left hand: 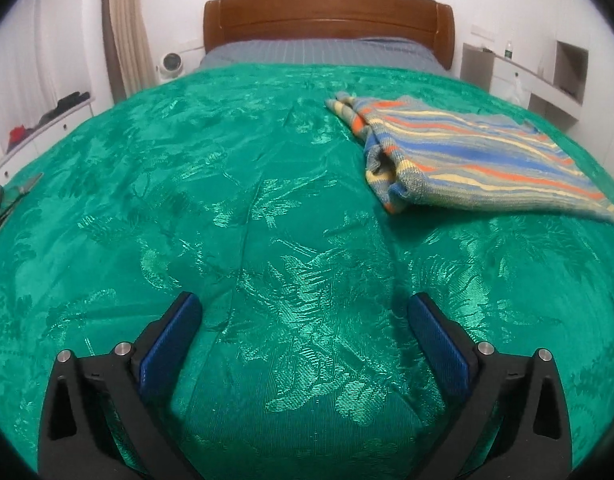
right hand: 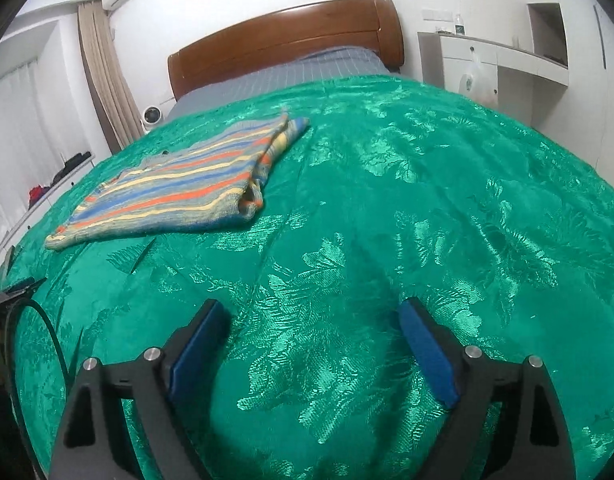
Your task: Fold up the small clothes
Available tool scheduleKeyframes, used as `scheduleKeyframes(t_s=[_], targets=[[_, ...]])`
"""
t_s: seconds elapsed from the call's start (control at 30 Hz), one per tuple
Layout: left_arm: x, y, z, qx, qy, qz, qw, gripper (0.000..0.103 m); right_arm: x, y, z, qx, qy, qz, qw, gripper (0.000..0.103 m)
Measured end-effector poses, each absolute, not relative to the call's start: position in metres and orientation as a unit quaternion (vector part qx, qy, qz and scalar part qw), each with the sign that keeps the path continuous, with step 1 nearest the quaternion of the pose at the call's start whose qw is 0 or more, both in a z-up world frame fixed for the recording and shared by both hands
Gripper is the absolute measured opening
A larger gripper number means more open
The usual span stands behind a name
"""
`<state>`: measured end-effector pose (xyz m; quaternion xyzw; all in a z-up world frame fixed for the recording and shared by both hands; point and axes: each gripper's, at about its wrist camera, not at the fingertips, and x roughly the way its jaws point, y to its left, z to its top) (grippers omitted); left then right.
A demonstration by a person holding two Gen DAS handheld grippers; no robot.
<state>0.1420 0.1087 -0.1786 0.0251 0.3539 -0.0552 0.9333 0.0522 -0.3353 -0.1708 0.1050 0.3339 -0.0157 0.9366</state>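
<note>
Evidently the striped garment (left hand: 479,156) already lay folded flat on the green bedspread (left hand: 227,200), well ahead of both grippers, while the left gripper (left hand: 305,312) and right gripper (right hand: 311,316) stood wide open and empty, leaving at most a final fold.

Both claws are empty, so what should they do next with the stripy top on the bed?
Probably move both claws toward the stripy top. The left claw and right claw are open over bare green bedspread, apart from the top, which looks only partly folded, with a sleeve bunched at one edge.
</note>
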Motion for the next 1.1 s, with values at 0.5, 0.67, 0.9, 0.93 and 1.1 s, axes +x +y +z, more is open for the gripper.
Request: scheduleKeyframes(t_s=[0.5,0.67,0.9,0.93,1.1], targets=[[0.1412,0.1095,-0.1802,0.022,0.347,-0.056,0.936,0.102,0.0523,-0.3366,-0.1725,0.109,0.329,-0.013,0.938,0.089],[0.1412,0.1096,-0.1802,0.021,0.347,-0.056,0.936,0.102,0.0520,-0.3369,-0.1728,0.110,0.329,-0.012,0.938,0.089],[0.1412,0.1097,-0.1802,0.022,0.347,-0.056,0.936,0.102,0.0521,-0.3368,-0.1728,0.110,0.329,-0.012,0.938,0.089],[0.1412,0.1098,-0.1802,0.022,0.347,-0.056,0.936,0.102,0.0521,-0.3369,-0.1728,0.110,0.329,-0.012,0.938,0.089],[0.1413,0.1099,-0.1803,0.021,0.347,-0.056,0.936,0.102,0.0521,-0.3367,-0.1728,0.110,0.329,-0.013,0.938,0.089]])
